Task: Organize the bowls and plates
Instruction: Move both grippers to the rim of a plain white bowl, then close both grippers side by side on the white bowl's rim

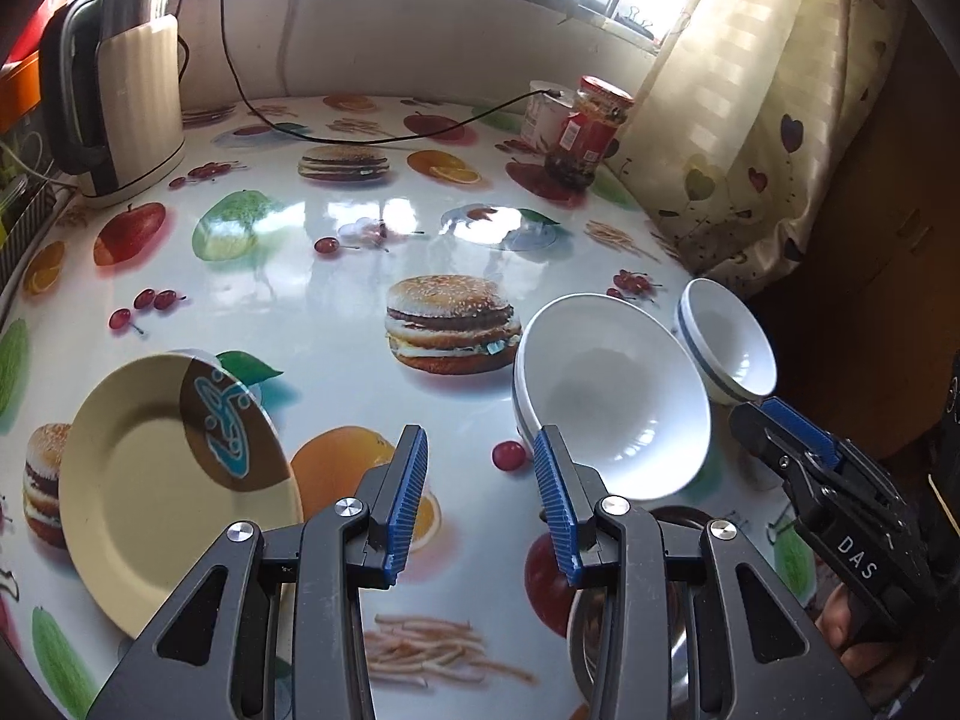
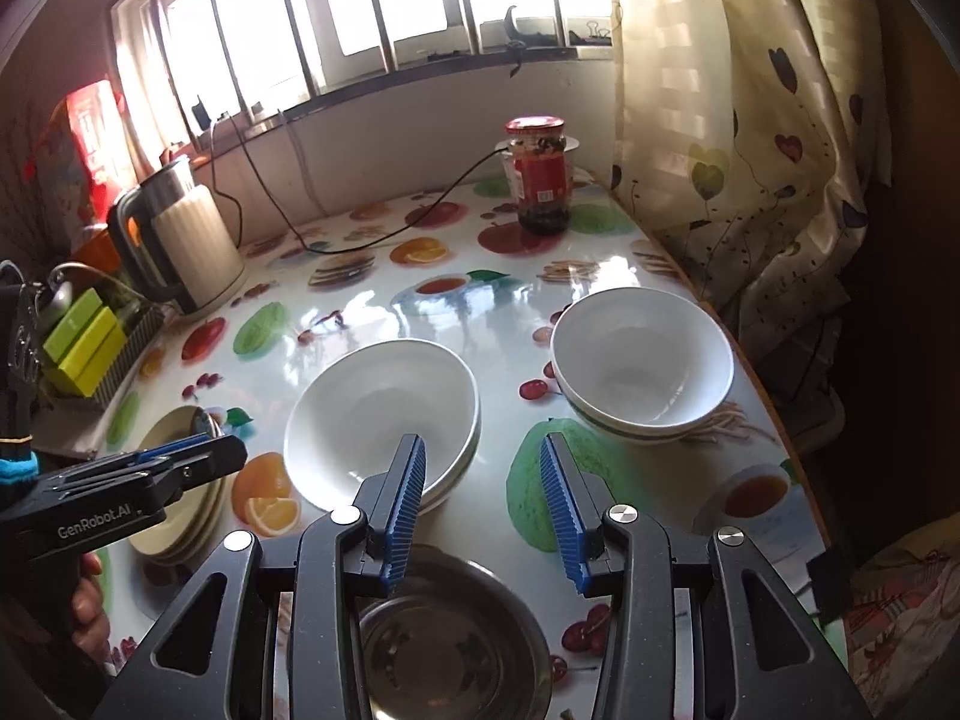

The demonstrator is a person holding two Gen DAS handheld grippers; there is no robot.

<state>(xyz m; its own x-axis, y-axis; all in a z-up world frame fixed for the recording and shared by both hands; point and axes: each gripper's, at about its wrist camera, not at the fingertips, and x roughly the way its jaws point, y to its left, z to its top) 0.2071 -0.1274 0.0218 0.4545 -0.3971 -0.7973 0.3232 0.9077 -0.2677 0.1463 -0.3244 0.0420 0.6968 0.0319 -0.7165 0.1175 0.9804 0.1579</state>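
— Bowls sorted? 
— Partly: white bowls point(image 2: 384, 414) are stacked, a second pair point(image 2: 642, 372) and a steel bowl point(image 2: 444, 636) are left apart on the surface point(image 2: 480, 312); plates point(image 2: 180, 516) piled. 
— Tools? 
— Left tool point(image 1: 480, 498) and right tool point(image 2: 483, 510) are held open, empty.

Printed table point(image 2: 630, 276), bowls point(image 2: 642, 360), plates point(image 1: 174, 492) (perhaps stacked)

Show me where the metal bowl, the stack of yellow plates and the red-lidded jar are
metal bowl point(image 2: 447, 630): right wrist view, on its shiny inner floor.
stack of yellow plates point(image 1: 150, 492): left wrist view, on the top plate's centre.
red-lidded jar point(image 2: 538, 174): right wrist view, on its red label.
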